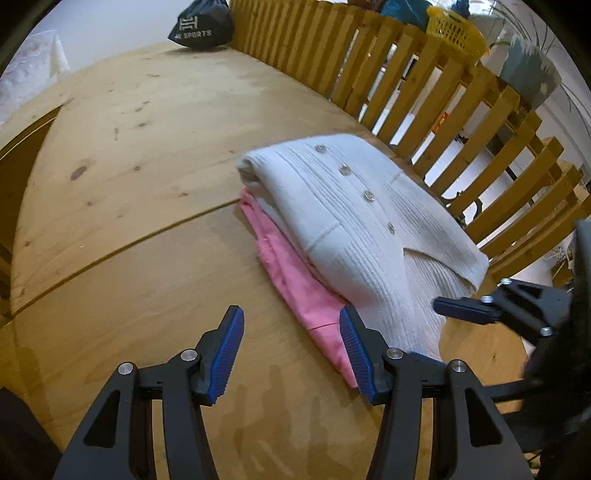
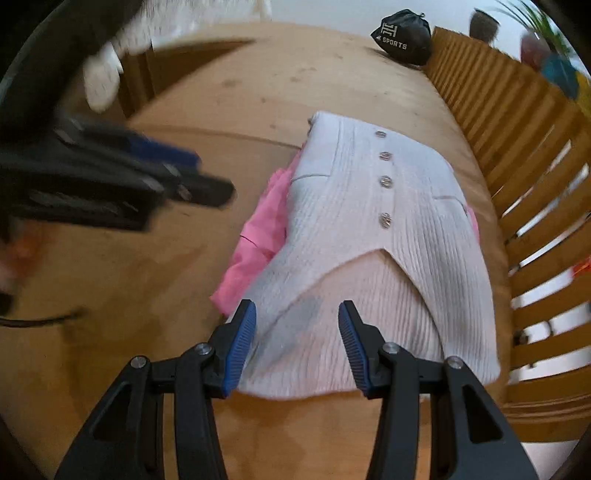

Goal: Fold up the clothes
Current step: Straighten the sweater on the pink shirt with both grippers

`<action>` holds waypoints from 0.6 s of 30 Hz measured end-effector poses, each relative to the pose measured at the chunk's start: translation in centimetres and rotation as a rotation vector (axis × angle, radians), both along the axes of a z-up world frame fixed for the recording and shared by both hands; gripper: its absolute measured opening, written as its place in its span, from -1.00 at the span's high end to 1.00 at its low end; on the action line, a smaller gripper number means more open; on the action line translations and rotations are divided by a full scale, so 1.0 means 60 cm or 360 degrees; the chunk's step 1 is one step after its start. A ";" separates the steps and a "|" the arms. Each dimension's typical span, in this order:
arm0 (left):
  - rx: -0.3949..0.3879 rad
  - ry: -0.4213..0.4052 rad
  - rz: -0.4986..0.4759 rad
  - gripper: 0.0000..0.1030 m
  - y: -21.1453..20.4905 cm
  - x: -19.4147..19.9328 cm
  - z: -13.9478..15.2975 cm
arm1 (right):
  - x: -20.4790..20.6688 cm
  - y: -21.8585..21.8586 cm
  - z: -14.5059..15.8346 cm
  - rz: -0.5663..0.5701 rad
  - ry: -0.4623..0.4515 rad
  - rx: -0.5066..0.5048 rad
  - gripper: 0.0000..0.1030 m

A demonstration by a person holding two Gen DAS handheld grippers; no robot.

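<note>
A folded white ribbed cardigan (image 1: 354, 221) with a row of shiny buttons lies on top of a folded pink garment (image 1: 295, 280) on the wooden table (image 1: 140, 155). My left gripper (image 1: 291, 332) hovers open over the table just left of the stack's near corner, nothing between its blue pads. In the right wrist view my right gripper (image 2: 297, 328) stands open above the near end of the cardigan (image 2: 369, 236), pads apart from the cloth, with the pink garment (image 2: 258, 236) peeking out on the left. The right gripper (image 1: 465, 310) shows at the left view's right edge; the blurred left gripper (image 2: 177, 173) shows at left.
A wooden slatted railing (image 1: 424, 81) runs along the table's far side, close behind the stack. A black sports bag (image 1: 203, 26) sits at the far end of the table. A yellow basket (image 1: 454, 29) and plant pots stand beyond the railing.
</note>
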State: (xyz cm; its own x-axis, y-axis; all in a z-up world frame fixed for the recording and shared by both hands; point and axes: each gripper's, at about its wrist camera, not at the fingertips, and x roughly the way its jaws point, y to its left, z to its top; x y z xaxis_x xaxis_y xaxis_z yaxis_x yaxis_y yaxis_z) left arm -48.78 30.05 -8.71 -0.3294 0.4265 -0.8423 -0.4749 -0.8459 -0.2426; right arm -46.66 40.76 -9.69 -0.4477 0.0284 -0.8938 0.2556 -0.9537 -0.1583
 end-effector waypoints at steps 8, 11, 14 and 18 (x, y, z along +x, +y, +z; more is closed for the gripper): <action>-0.0024 0.0012 -0.0058 -0.01 -0.011 0.013 -0.006 | -0.035 0.042 -0.045 -0.0041 -0.0149 -0.0179 0.20; 0.0015 -0.0015 -0.0052 -0.01 -0.009 0.011 -0.010 | -0.038 0.092 -0.038 -0.0096 -0.0174 -0.0525 0.53; 0.0138 -0.0084 -0.0047 -0.01 -0.002 0.003 -0.010 | -0.033 0.153 -0.020 -0.0167 -0.0140 -0.0887 0.71; 0.0270 -0.0138 -0.0024 -0.03 0.020 -0.010 -0.010 | -0.013 0.213 -0.001 -0.0221 -0.0090 -0.1160 0.73</action>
